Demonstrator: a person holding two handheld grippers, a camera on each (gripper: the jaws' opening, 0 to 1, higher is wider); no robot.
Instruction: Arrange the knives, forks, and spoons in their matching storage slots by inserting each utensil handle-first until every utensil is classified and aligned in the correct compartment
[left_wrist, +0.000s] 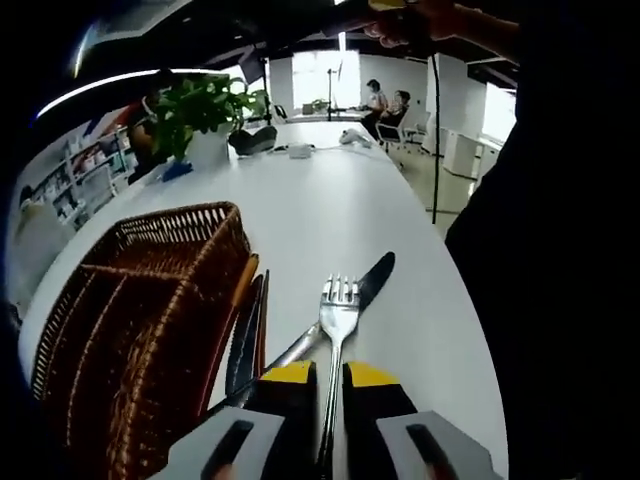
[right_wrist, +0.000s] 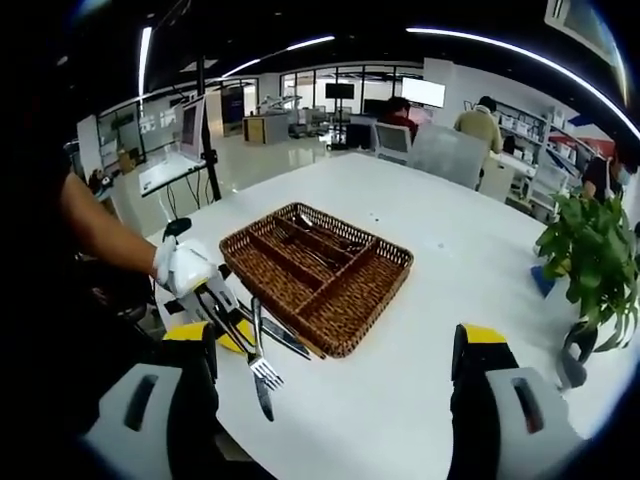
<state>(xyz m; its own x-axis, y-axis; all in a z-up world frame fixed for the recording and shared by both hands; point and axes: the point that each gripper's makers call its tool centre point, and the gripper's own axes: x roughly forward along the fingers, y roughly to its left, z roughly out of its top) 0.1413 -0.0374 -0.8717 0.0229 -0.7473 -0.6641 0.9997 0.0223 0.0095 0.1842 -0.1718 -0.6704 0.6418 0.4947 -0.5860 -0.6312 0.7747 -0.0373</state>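
The left hand-held gripper (left_wrist: 333, 385), with yellow-tipped black jaws, is clenched on the handle of a silver metal fork (left_wrist: 337, 318), whose tines point toward twelve o'clock in the left gripper view, lifted above the white tabletop (left_wrist: 330, 200). Just past the tines, at one o'clock, lies a black-bladed knife (left_wrist: 376, 278) flat on the tabletop, and at ten o'clock of the jaws more dark utensil handles (left_wrist: 245, 340) rest against the near wall of a brown woven wicker cutlery basket (left_wrist: 150, 300) with long divided compartments. Further out at eleven o'clock stands a green potted plant (left_wrist: 200, 115). The right hand-held gripper (right_wrist: 335, 370) is released, its yellow-tipped jaws spread wide with nothing between them. In the right gripper view the left hand-held gripper comes in at nine o'clock carrying the fork over the knife by the basket's near corner; several utensils (right_wrist: 315, 235) lie in the basket's far compartments, and the plant sits at three o'clock.
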